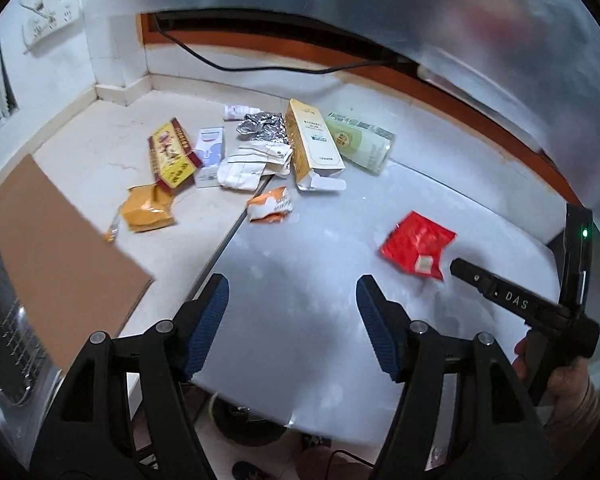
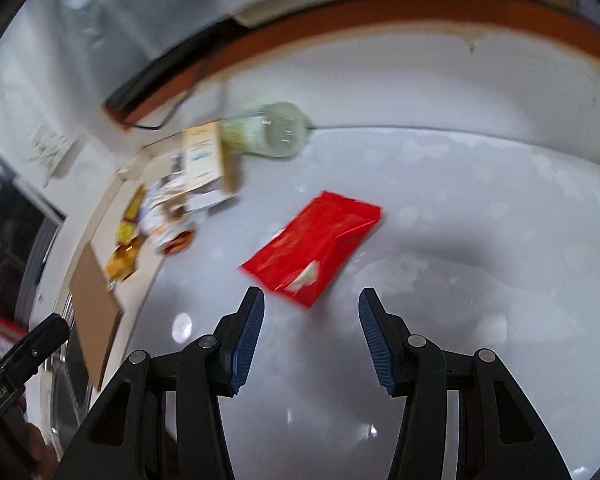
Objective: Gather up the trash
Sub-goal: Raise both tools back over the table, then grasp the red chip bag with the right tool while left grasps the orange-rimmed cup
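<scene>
Trash lies scattered on a white table (image 1: 320,280). A red packet (image 1: 418,246) lies alone to the right of the pile. My left gripper (image 1: 293,284) hangs open above bare table, well short of the pile, with nothing between its blue pads. In the right wrist view the red packet (image 2: 316,244) lies just ahead of my right gripper (image 2: 311,294), which is open; the packet's near corner shows between the fingertips, untouched. The pile holds an orange-white packet (image 1: 270,208), a yellow box (image 1: 312,146), a green cup (image 1: 360,140), crumpled foil (image 1: 262,126) and an orange packet (image 1: 148,210).
A brown cardboard sheet (image 1: 60,256) lies at the left over the table's edge. A red-yellow packet (image 1: 172,152), a white-blue box (image 1: 210,152) and white paper (image 1: 252,164) lie in the pile. A black cable (image 1: 220,66) runs along the back. A hand (image 1: 560,376) holds the right gripper.
</scene>
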Demonstrator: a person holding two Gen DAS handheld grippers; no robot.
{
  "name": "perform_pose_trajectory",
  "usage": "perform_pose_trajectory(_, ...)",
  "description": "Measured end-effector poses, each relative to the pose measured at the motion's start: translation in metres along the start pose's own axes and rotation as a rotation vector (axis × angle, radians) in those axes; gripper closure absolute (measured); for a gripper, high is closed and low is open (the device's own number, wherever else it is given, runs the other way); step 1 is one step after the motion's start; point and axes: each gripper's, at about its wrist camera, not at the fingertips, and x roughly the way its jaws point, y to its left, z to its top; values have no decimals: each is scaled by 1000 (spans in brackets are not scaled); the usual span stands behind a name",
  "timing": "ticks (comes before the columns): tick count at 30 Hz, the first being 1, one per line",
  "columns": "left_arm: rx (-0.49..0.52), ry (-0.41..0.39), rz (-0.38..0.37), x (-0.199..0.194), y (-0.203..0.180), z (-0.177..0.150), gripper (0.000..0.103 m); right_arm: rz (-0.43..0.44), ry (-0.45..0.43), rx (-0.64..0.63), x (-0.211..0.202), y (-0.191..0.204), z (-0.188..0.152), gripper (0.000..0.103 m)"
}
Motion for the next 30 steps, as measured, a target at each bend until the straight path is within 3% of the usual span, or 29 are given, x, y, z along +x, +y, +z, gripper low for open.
perform_pose_trajectory(7,-62,62,39,76,8,34,40,5,41,29,50,-16,24,53)
perform_pose_trajectory(11,-122,101,31,107,18,46,40,8,74,11,75,-11,30,53)
perform_pose_trajectory(15,-180,121,12,128,25,54,40,-2,52,-50,85,2,33,53)
perform_pose_trajectory(22,-256,158,19,163,32,66,40,5,59,-162,98,19,32,87)
perform_pose_trajectory(29,-305,162,45,174,41,66,41,15,60,-181,99,21,30,89)
perform_pose_trajectory(30,-304,163,41,174,42,66,48,12,59,-174,100,20,30,89)
